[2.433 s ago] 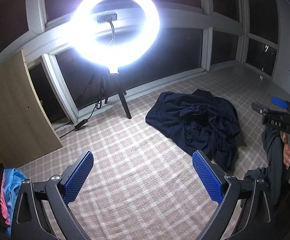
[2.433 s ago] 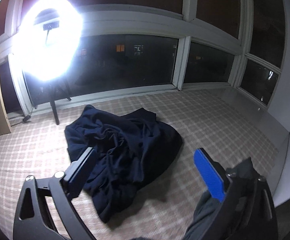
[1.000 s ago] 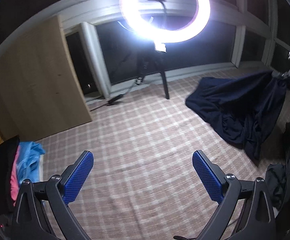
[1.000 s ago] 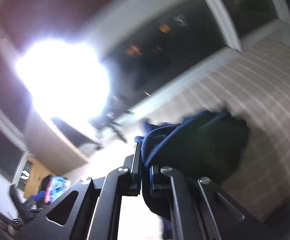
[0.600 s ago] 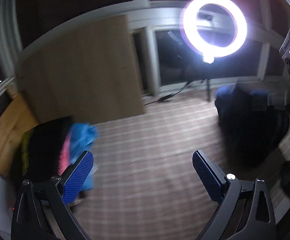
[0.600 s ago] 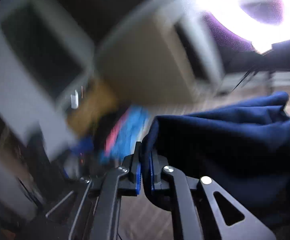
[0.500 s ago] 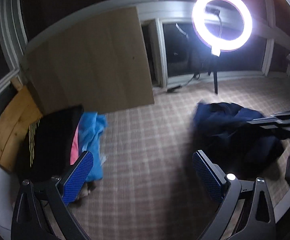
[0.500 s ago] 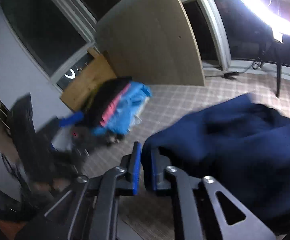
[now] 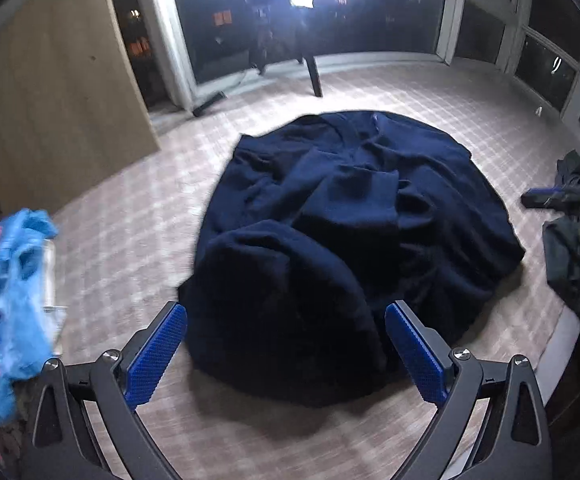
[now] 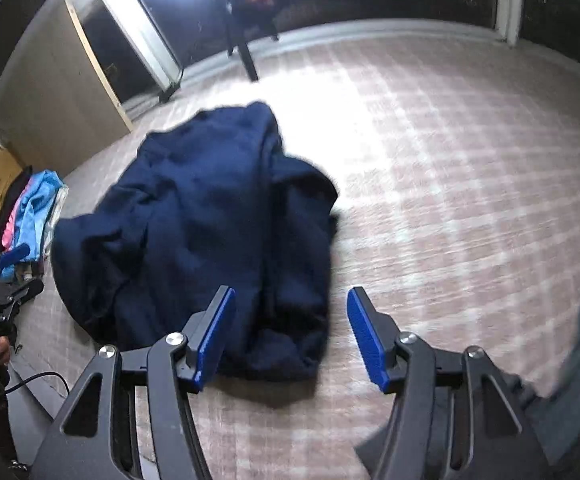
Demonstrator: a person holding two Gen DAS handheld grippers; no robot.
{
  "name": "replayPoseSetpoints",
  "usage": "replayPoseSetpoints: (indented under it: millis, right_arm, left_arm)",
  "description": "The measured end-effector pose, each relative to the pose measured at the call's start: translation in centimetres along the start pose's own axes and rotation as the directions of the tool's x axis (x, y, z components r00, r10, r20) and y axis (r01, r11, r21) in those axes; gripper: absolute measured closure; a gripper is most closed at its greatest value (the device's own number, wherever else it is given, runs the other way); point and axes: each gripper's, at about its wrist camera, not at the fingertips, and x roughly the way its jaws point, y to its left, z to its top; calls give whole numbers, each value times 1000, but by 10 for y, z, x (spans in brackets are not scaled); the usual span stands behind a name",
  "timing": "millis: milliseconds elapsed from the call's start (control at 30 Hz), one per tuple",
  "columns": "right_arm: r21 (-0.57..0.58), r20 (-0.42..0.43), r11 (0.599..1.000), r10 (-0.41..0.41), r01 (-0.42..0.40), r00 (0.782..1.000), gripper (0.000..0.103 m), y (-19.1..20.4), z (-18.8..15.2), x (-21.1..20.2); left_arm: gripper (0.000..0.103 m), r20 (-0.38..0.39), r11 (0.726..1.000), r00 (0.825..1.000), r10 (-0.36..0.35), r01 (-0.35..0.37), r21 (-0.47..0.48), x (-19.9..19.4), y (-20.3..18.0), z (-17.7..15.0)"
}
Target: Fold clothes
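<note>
Best to spread the rumpled navy garment [image 9: 353, 236], heaped mid-bed on the checked cover [image 10: 469, 168], by taking two separate hem or shoulder points and pulling flat before any fold. Left claw [image 9: 286, 354] gaping wide over the near edge of the cloth, gripping nothing. Right claw [image 10: 290, 336] likewise parted and empty, just beside the heap.

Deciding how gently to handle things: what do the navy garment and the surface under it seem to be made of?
The navy garment looks like a thick, soft matte knit or fleece: it lies in heavy, rounded folds without shine. The surface seems covered with a woven plaid cloth, pinkish beige with pale stripes; the exact fibre can't be told.
</note>
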Motion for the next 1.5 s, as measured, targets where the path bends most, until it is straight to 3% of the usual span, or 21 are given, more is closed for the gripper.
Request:
replayPoseSetpoints:
  millis: [100, 167, 233, 267, 300, 333, 433, 600, 667, 733, 800, 867, 933, 1000, 1033, 1100, 1200, 1300, 1400, 1500]
  right_arm:
    - [-31, -54, 1000, 2, -3, 999, 46, 13, 3, 29]
    - [-47, -69, 999, -7, 4, 998, 46, 18, 6, 44]
    - [-46, -54, 998, 41, -44, 998, 46, 21, 5, 52]
    - [-44, -43, 997, 68, -70, 997, 62, 23, 6, 53]
    - [-45, -41, 994, 93, -95, 995, 80, 24, 7, 52]
    - [-48, -42, 992, 118, -120, 992, 99, 26, 8, 50]
    - [-29, 22, 985, 170, -169, 985, 99, 21, 14, 25]
    - [-28, 187, 988, 155, -152, 970, 100, 6, 30, -43]
    - [-19, 214, 994, 107, -106, 971, 100, 1, 33, -61]
    - [-22, 162, 998, 65, -62, 985, 99, 0, 29, -63]
    - [-61, 22, 998, 7, -6, 1000, 99, 2, 20, -49]
    - [-83, -35, 993, -92, 88, 995, 95, 3, 15, -39]
    - [-76, 1, 990, -117, 117, 993, 89, -2, 16, -45]
    - [-66, 56, 995, -75, 79, 996, 76, 6, 31, -49]
    - [-76, 69, 996, -42, 47, 997, 70, 17, 37, -47]
    - [-143, 74, 989, 46, -35, 996, 66, 56, 48, -38]
    - [-299, 55, 943, 166, -142, 985, 44, 135, 52, -16]
    - [-422, -38, 874, 249, -241, 968, 41, 219, 45, 25]
    - [-510, -141, 830, 180, -228, 973, 41, 284, 31, 80]
    - [-584, -153, 803, 30, -115, 988, 41, 310, 18, 122]
  left_arm:
    - [3, 11, 997, 998, -68, 67, 47, 13, -23, 20]
    - [3, 9, 991, 999, -52, 50, 122, 32, -45, 32]
    - [7, -18, 985, 998, -67, 69, 159, 54, -57, 37]
    - [33, -43, 983, 997, -70, 76, 169, 67, -60, 38]
    - [78, -79, 984, 995, -58, 70, 165, 80, -60, 39]
    - [93, -94, 988, 994, -47, 60, 145, 80, -52, 38]
    - [98, -47, 999, 999, -15, 17, 44, 44, -4, 33]
    - [102, 38, 989, 998, 53, -47, -141, -26, 81, 18]
    - [102, 57, 972, 989, 138, -124, -198, -57, 115, 1]
    - [102, 41, 942, 967, 253, -236, -238, -77, 142, -24]
    - [98, -45, 906, 947, 317, -316, -282, -77, 170, -51]
    - [97, -115, 879, 939, 324, -344, -329, -70, 185, -64]
    - [93, -165, 862, 936, 311, -351, -366, -62, 196, -74]
    - [69, -121, 907, 960, 254, -280, -316, -52, 175, -60]
    - [55, -99, 924, 968, 232, -252, -287, -49, 164, -52]
    - [55, -64, 944, 978, 199, -209, -256, -49, 146, -43]
    - [55, -17, 965, 988, 152, -152, -214, -50, 124, -30]
    - [54, 2, 962, 988, 152, -147, -230, -61, 131, -37]
    - [53, -5, 949, 985, 172, -167, -268, -66, 146, -50]
    - [53, -21, 933, 981, 192, -189, -305, -70, 161, -66]
